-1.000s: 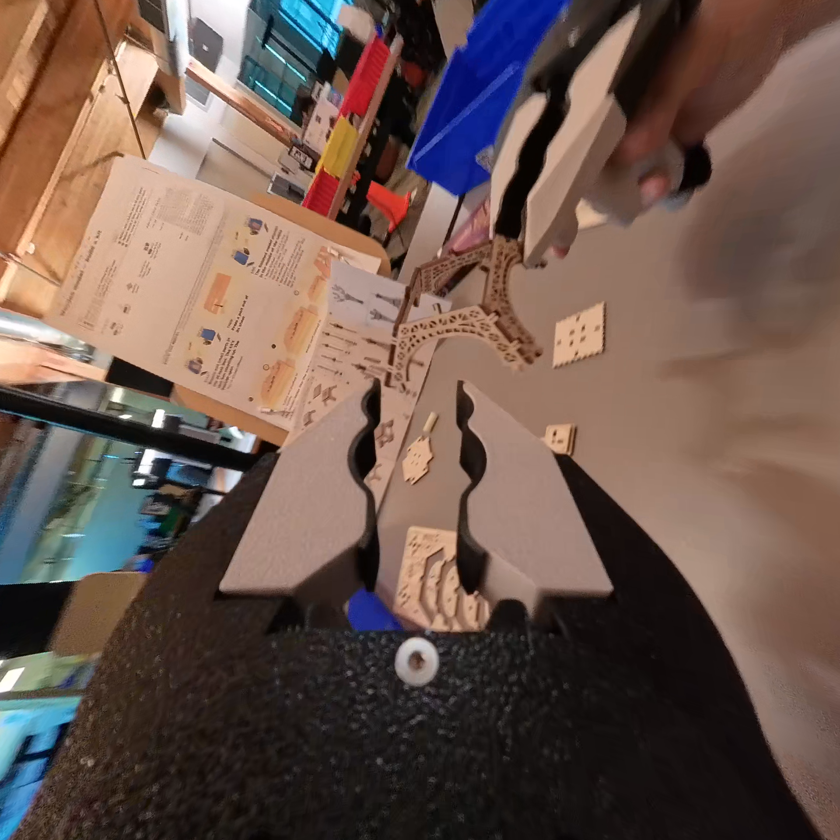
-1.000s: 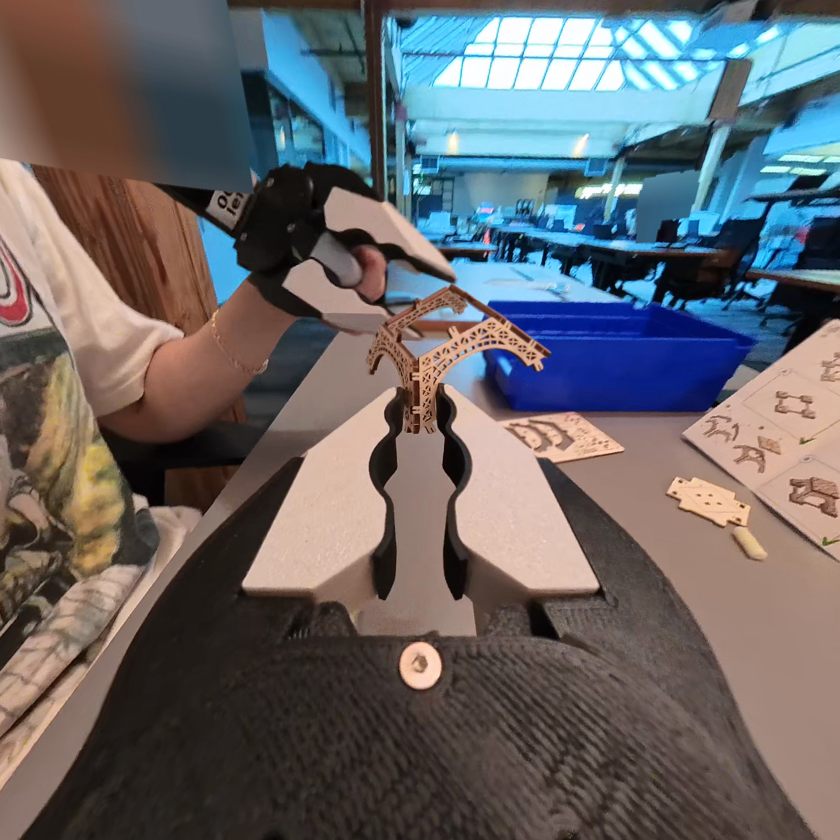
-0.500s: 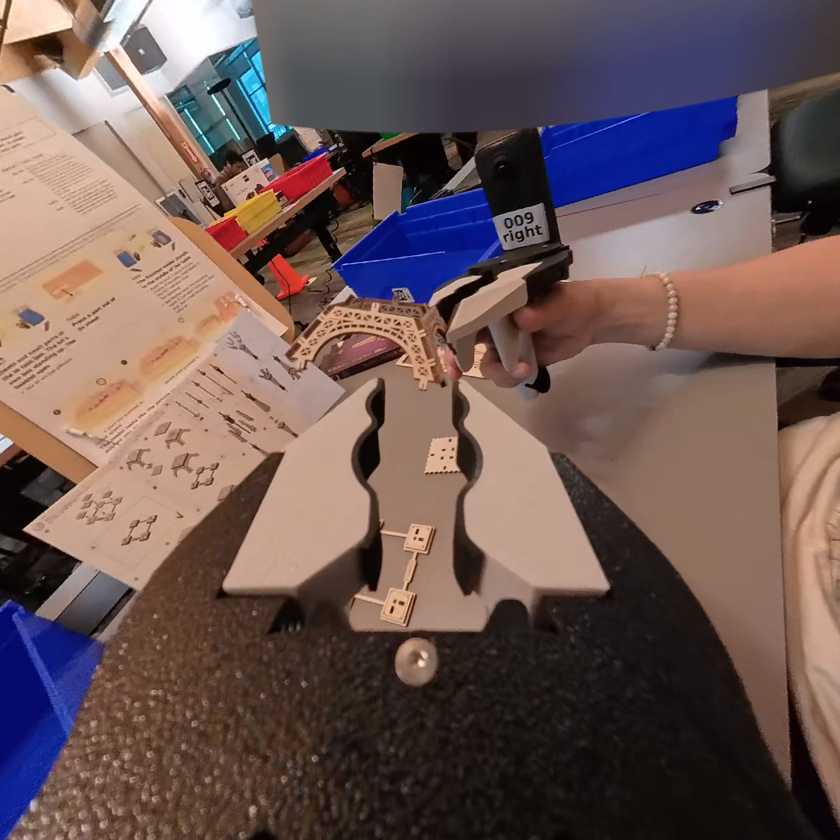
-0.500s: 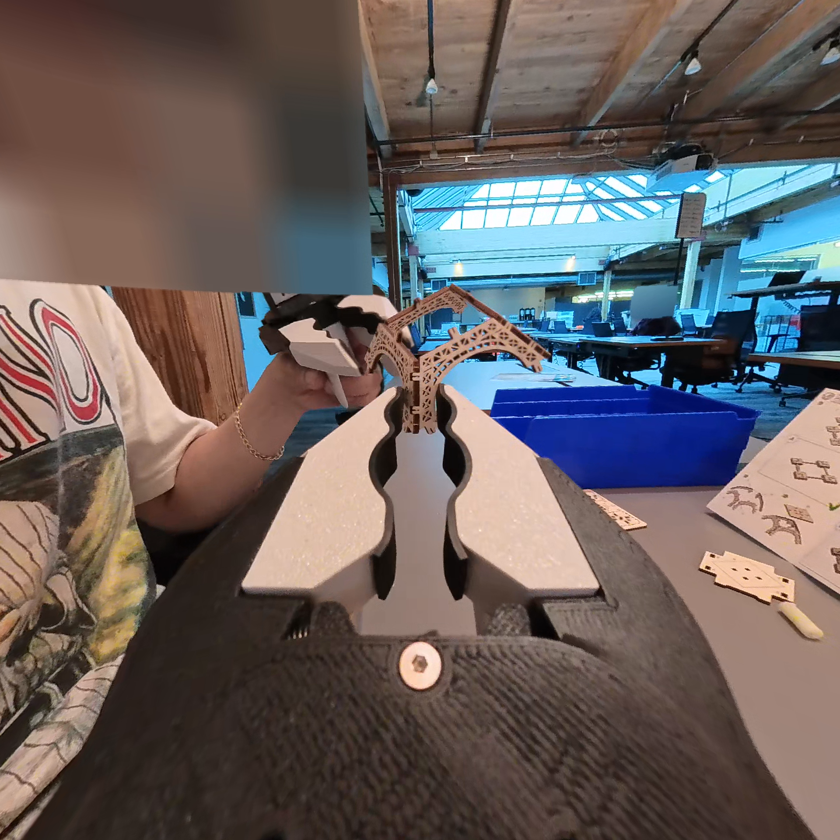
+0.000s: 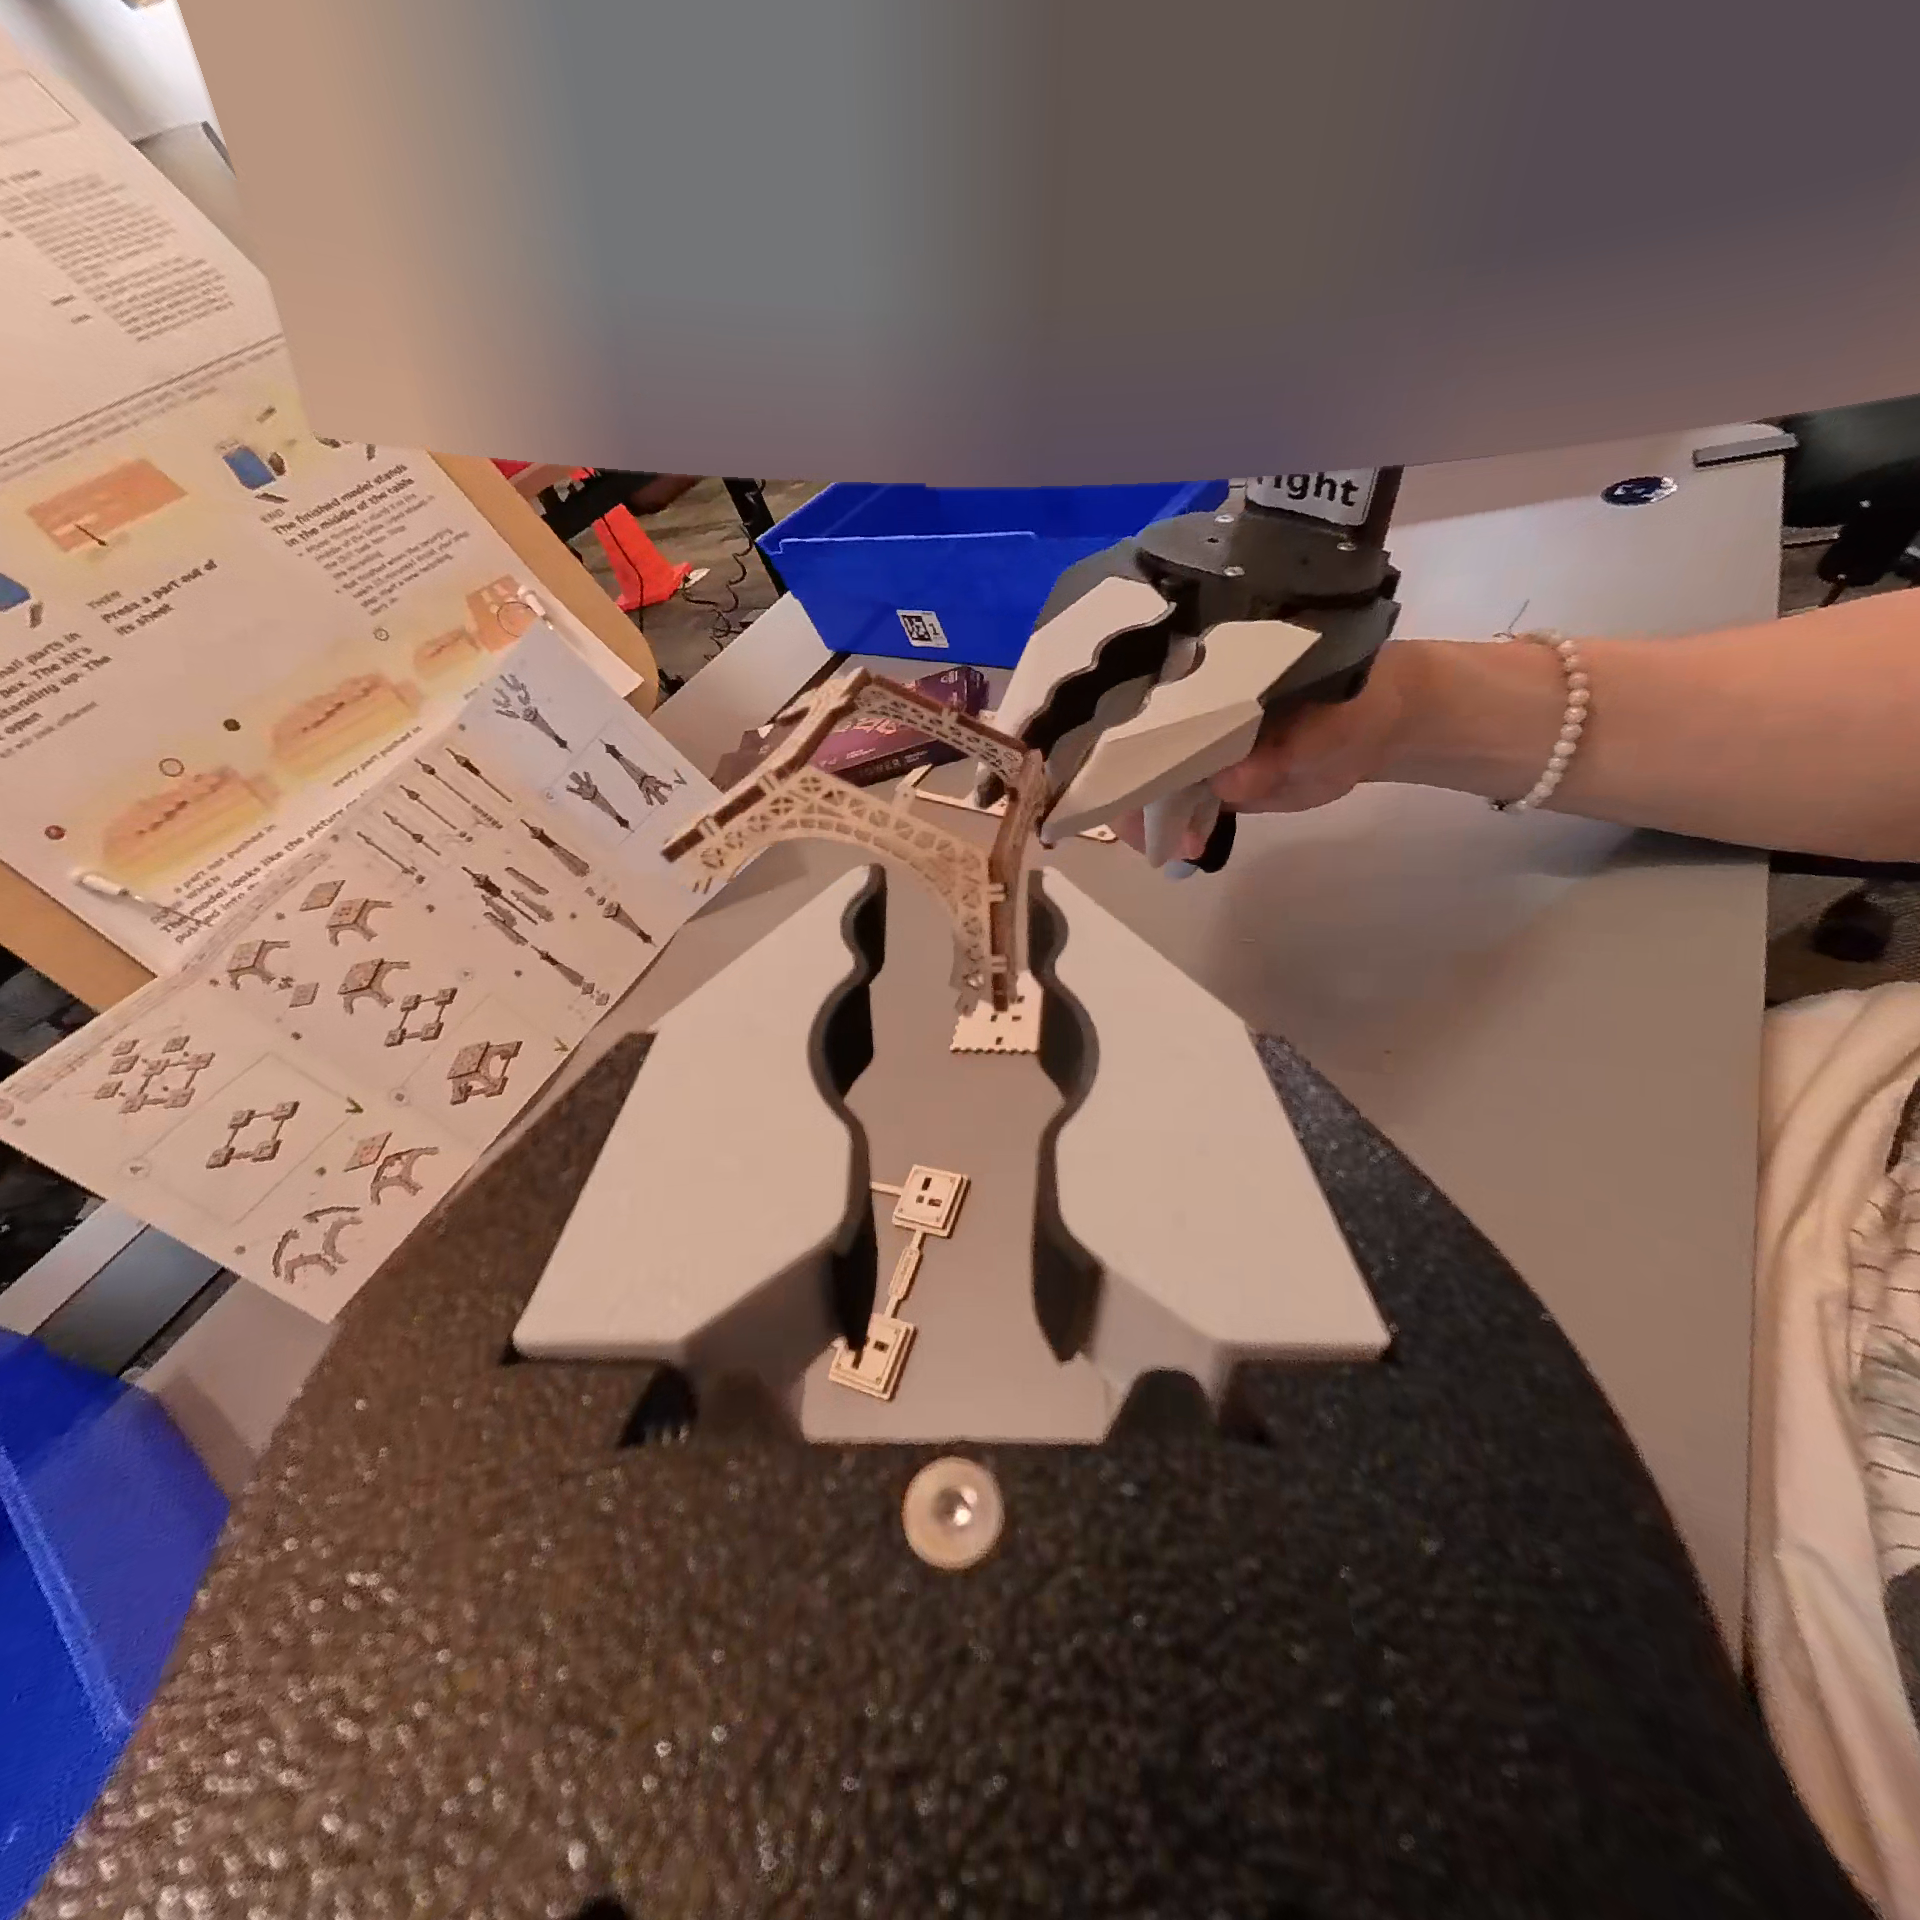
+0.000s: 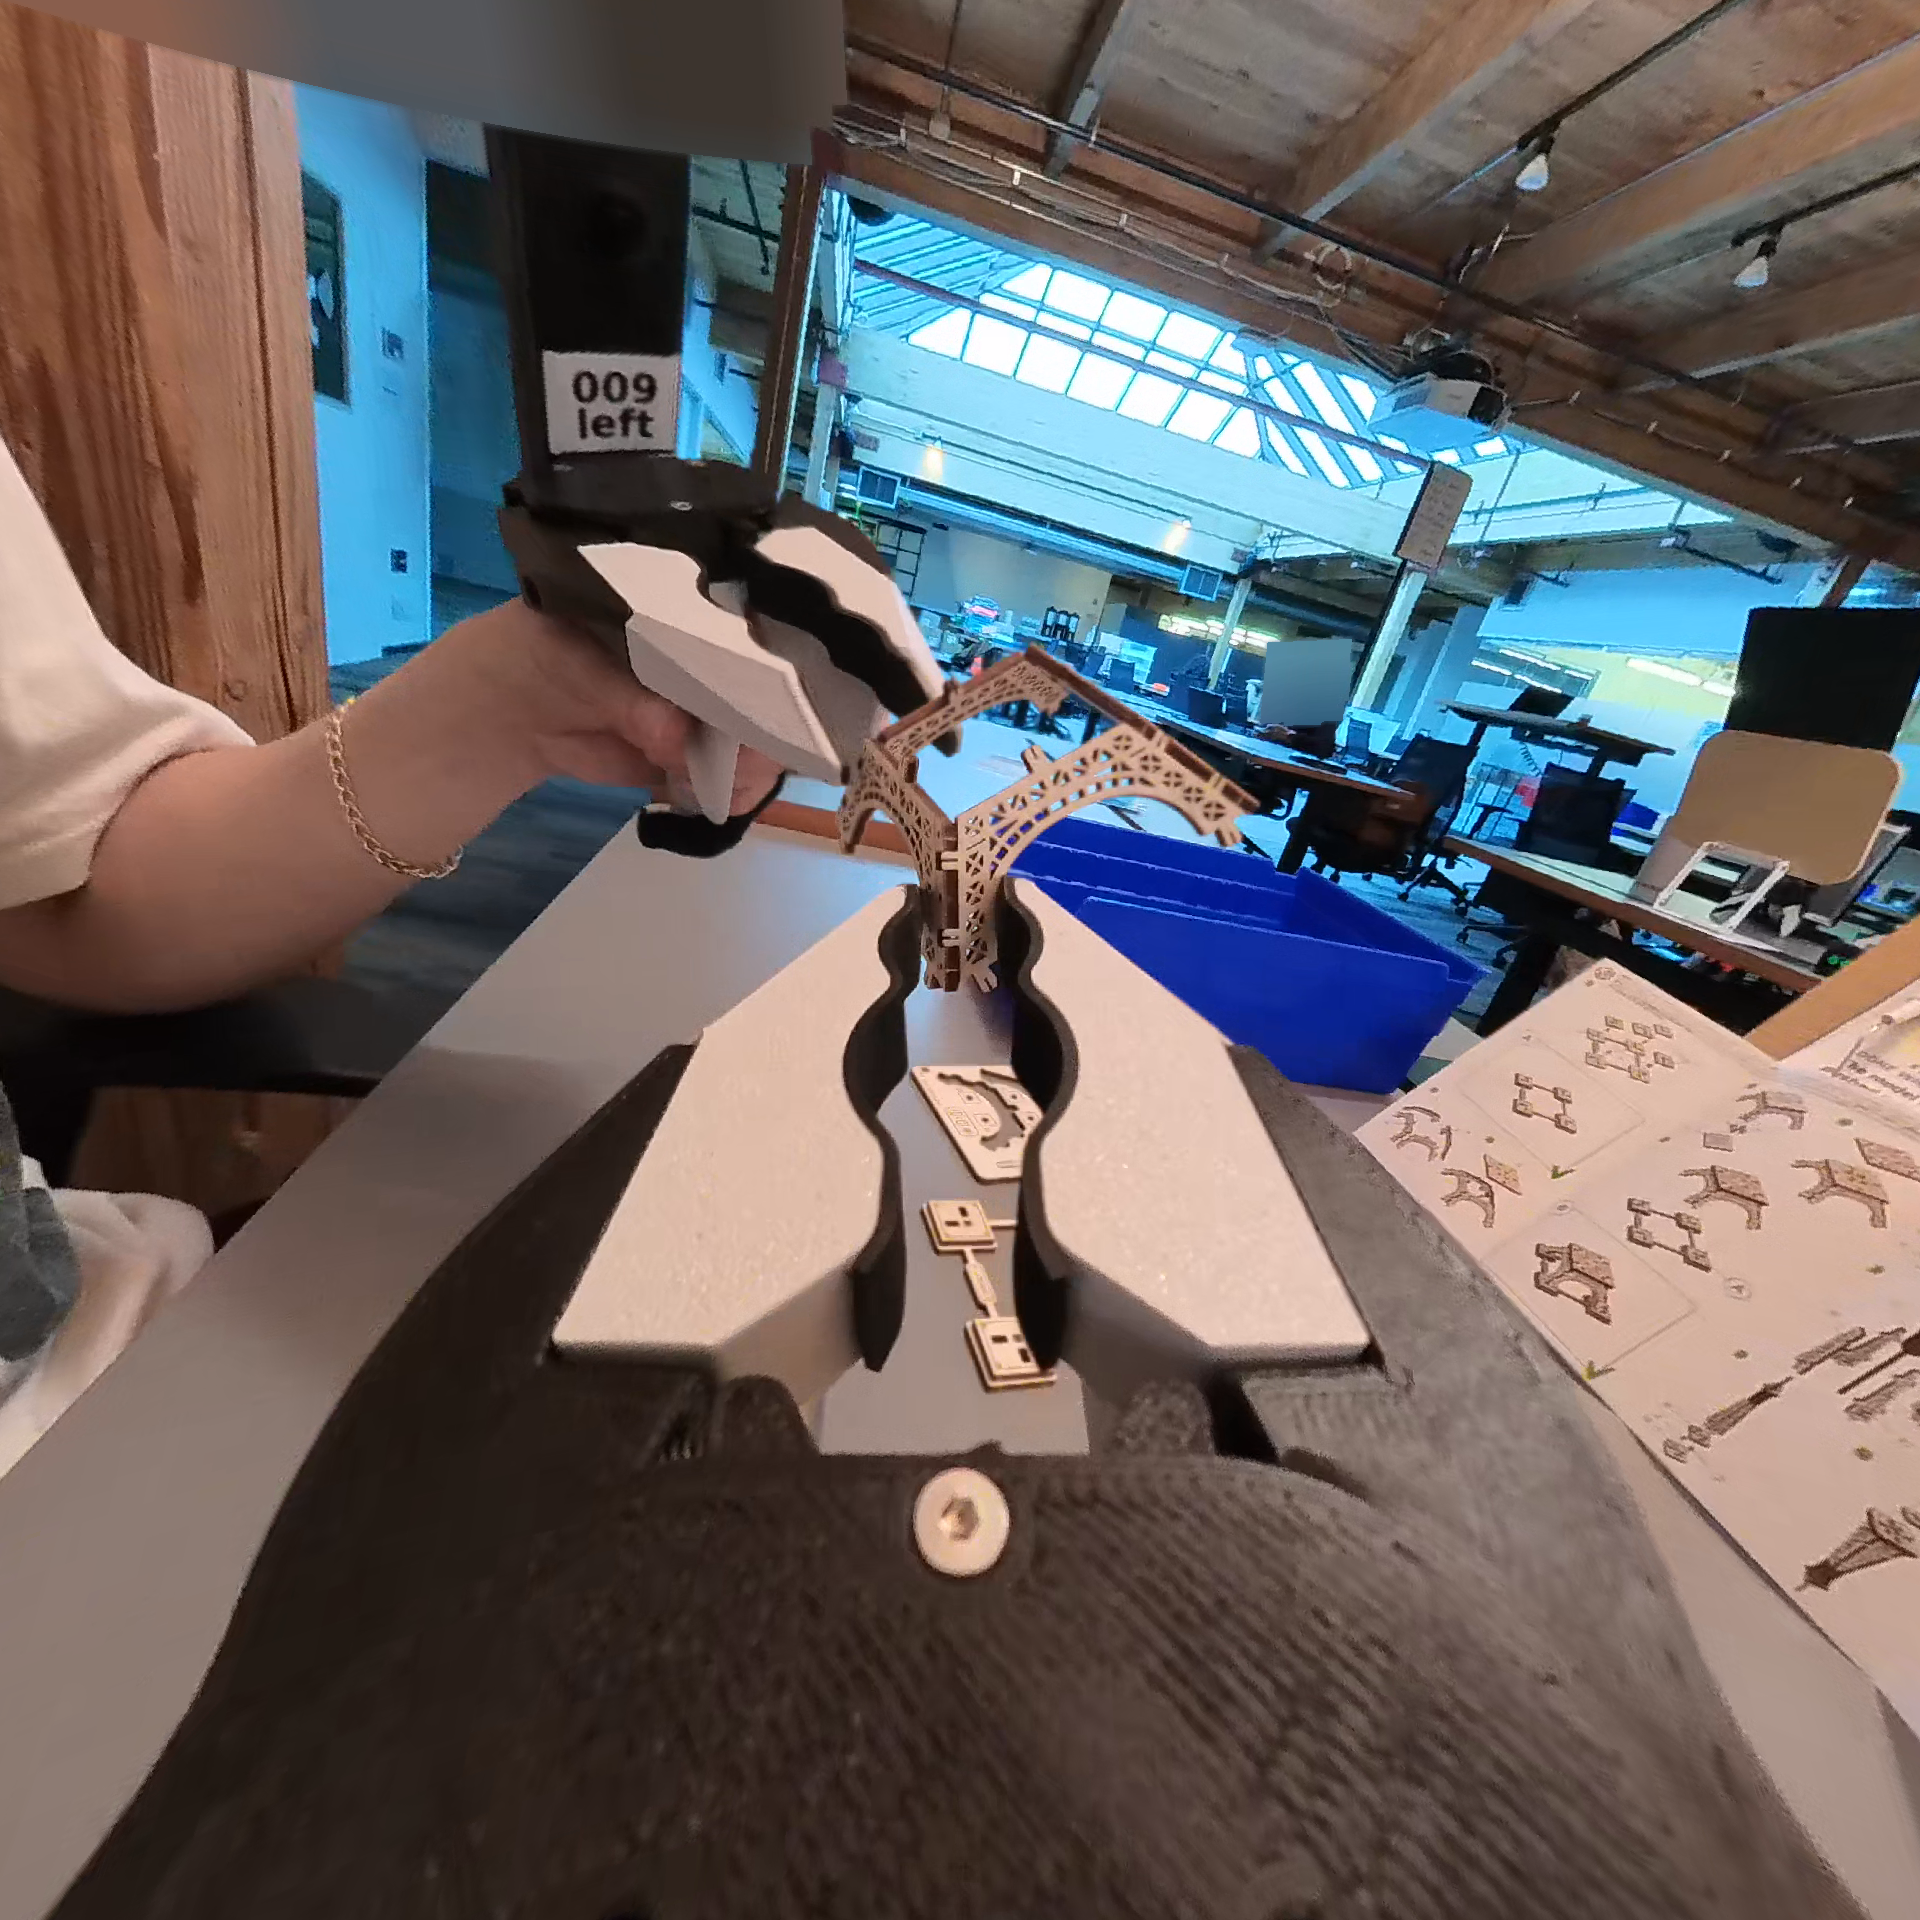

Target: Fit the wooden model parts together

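The wooden arch assembly (image 6: 1039, 790), two lattice arches joined at a corner, is held up over the grey table. My right gripper (image 6: 961, 904) is shut on one leg of it. My left gripper (image 5: 956, 883) is open, its fingers either side of another leg (image 5: 982, 925) without pinching it. The left wrist view shows the right gripper (image 5: 1034, 795) at the arch's far corner. The right wrist view shows the left gripper (image 6: 888, 748) at the arch's left end. Loose on the table are a small square plate (image 5: 997, 1029) and two small squares joined by a strip (image 5: 904, 1278).
Printed instruction sheets (image 5: 343, 987) lie on the table's side, also in the right wrist view (image 6: 1683, 1226). A blue bin (image 6: 1247, 966) stands behind the arch, another (image 5: 83, 1507) at the near left. A cut wooden sheet (image 6: 982, 1122) lies on the table. A purple box (image 5: 894, 738) sits behind the arch. Left tips and right tips are each some 20 cm from the small square plate (image 5: 997, 1029).
The left gripper has swung up from the table and closed in on the arch, so a leg now stands between its open fingers. The right gripper kept its hold and tilted lower.
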### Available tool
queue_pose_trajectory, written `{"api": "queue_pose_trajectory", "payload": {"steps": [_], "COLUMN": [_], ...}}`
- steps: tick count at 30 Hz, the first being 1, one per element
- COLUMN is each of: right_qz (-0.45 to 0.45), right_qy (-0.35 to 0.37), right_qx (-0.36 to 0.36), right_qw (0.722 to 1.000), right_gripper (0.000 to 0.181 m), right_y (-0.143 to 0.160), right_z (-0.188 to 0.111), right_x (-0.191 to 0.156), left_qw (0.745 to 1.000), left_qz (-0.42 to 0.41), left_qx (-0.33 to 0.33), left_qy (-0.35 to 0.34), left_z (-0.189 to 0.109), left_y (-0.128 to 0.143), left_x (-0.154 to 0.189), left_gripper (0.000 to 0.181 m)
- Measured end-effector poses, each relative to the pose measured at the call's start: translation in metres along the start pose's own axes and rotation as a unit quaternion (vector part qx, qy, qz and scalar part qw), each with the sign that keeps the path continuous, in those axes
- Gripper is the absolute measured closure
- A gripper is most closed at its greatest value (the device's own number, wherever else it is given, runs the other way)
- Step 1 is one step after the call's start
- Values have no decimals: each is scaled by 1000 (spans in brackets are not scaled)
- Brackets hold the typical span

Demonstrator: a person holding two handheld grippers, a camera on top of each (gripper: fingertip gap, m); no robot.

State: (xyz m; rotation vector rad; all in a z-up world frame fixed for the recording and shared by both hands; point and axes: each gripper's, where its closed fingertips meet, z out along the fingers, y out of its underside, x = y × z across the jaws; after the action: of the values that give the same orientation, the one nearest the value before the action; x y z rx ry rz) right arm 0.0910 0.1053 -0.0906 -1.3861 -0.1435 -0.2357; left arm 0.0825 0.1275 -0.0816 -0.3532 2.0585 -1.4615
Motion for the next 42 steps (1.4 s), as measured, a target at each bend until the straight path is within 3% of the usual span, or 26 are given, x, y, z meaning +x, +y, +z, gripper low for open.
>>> {"api": "queue_pose_trajectory", "payload": {"steps": [13, 23, 27, 31, 38, 40, 42], "right_qz": [-19, -21, -27, -13, 99, 54, -56], "right_qy": [13, 3, 26, 23, 33, 41, 51], "right_qx": [-17, -28, -28, -64, -143, -134, -140], "right_qw": [1000, 999, 999, 998, 984, 989, 987], "right_gripper": [170, 170, 150, 164, 135, 131, 135], "right_y": [4, 5, 4, 17, 57, 53, 45], "right_z": [-1, -1, -5, -6, -9, -8, -9], "right_x": [3, -2, 5, 7, 17, 18, 15], "left_qw": [1000, 988, 982, 978, 968, 958, 945], "left_qz": [-9, -128, -165, -179, -224, -258, -297], "left_qx": [-13, 10, 7, 11, -8, 4, 18], "left_qy": [6, 82, 93, 102, 113, 125, 133], "left_z": [4, 2, 6, 10, 25, 28, 31], "left_y": [7, 17, 25, 29, 52, 53, 54], "left_x": [-1, 0, -3, -2, -4, -3, -5], "left_gripper": [170, 170, 171, 173, 173, 173, 173]}}
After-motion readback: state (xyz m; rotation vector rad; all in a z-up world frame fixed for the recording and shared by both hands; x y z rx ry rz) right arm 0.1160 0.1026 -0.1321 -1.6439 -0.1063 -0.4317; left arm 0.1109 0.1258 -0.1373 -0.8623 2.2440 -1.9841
